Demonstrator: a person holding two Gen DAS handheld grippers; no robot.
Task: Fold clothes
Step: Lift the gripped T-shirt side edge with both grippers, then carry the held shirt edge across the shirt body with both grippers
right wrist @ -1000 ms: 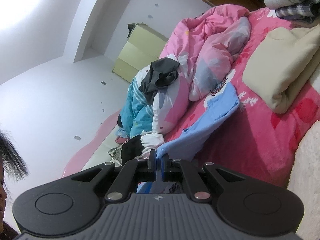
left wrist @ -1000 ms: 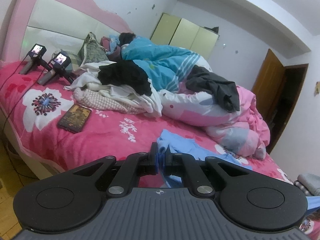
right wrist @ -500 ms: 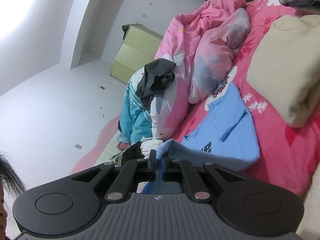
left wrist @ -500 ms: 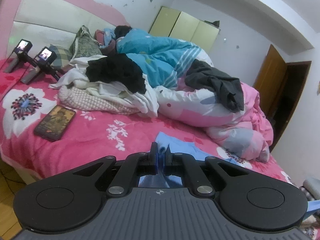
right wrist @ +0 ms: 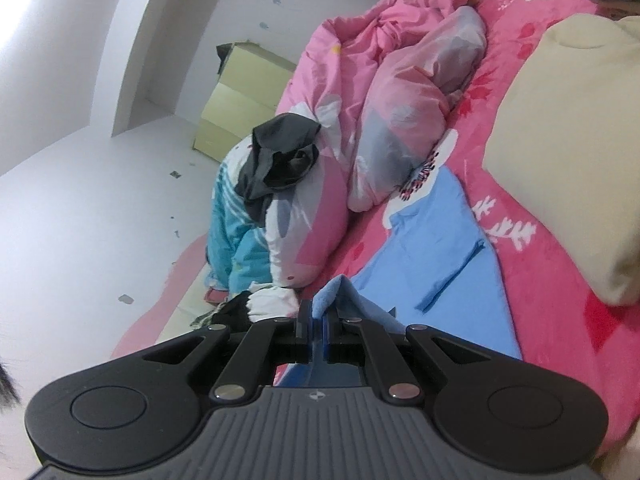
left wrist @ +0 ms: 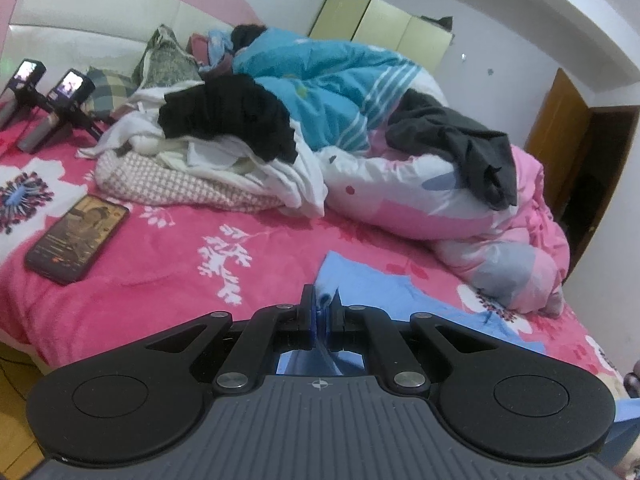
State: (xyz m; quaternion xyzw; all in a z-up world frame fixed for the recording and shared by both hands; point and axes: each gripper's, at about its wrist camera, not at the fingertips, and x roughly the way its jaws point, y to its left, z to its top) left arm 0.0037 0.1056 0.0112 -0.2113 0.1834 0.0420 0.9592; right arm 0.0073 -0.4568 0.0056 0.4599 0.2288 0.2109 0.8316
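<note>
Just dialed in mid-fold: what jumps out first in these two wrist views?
Both grippers are shut on the light blue garment: the left gripper and the right gripper each pinch an edge, while the rest of the light blue garment lies spread on the pink floral bedspread. Behind it a heap of unfolded laundry topped by a black garment sits against rumpled quilts, with a phone lying to its left.

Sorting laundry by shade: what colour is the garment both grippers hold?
Light blue shirt, clearest in the right wrist view.

Blue shirt (right wrist: pixel 436 248) now laid flatter on bedspread (right wrist: pixel 540 320); both views shifted along bed
</note>
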